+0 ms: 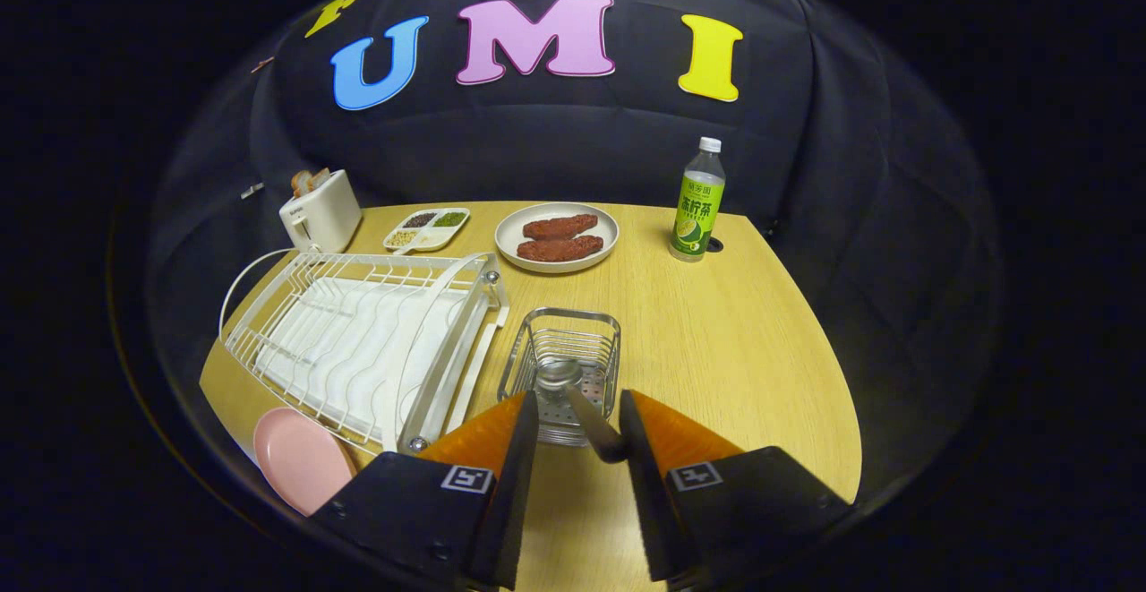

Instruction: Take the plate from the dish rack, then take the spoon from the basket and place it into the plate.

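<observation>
On a rounded wooden table (716,341) backed by a black cloth wall, a household scene is sitting under even booth light. A white dish rack (358,350) is occupying the table's left side, and a pink plate (300,458) is lying flat on the wood just in front of the rack's near corner. Behind the rack, a white toaster (320,210) is holding slices of bread, with a divided tray of grains (427,228) just beside it. Farther along the back, a white plate carrying two pieces of red meat (557,236) is resting near a green-labelled bottle (697,201) that is standing upright.

Just ahead of the fingers, a wire basket (562,364) is sitting beside the rack. A metal spoon (573,399) is leaning in it, bowl down inside the basket, its handle reaching back into the gap between the fingers.

The gripper (577,435) is hovering with its fingers a moderate way apart. The spoon's handle tip is lying against the inner face of the right finger (658,435), while the left finger is standing clear of it.
</observation>
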Available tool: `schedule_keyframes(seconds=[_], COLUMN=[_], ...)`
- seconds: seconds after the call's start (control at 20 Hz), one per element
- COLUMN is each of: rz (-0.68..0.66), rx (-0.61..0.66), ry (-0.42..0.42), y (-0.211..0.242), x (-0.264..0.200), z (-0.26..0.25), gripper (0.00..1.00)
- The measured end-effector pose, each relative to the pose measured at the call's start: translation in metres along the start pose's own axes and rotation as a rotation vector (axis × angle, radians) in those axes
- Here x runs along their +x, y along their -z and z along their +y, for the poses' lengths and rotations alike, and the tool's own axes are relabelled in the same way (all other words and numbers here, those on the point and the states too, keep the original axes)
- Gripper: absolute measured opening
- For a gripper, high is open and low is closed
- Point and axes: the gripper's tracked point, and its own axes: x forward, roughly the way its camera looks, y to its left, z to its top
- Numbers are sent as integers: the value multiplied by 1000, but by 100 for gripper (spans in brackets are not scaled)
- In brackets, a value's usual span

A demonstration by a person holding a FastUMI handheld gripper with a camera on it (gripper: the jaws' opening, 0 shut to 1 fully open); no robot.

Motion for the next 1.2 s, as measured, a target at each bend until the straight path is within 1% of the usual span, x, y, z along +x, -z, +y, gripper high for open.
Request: schedule_keyframes(seconds=[0.05,0.1,0.15,0.2,0.35,0.45,0.7,0.9,1.1,1.2], rz=[-1,4,17,15,16,12,-6,-38,-104,-136], rx=[-5,4,17,20,20,16,21,30,38,36], ry=[23,15,-1,-6,-22,-26,1,-1,-40,-96], y=[1,3,6,4,6,3,-8,-26,-58,-74], x=[2,4,3,3,0,0,-10,-33,-69,-91], z=[-4,-2,4,3,4,4,-2,1,16,42], gripper=[41,31,26,25,13,9,8,8,8,8])
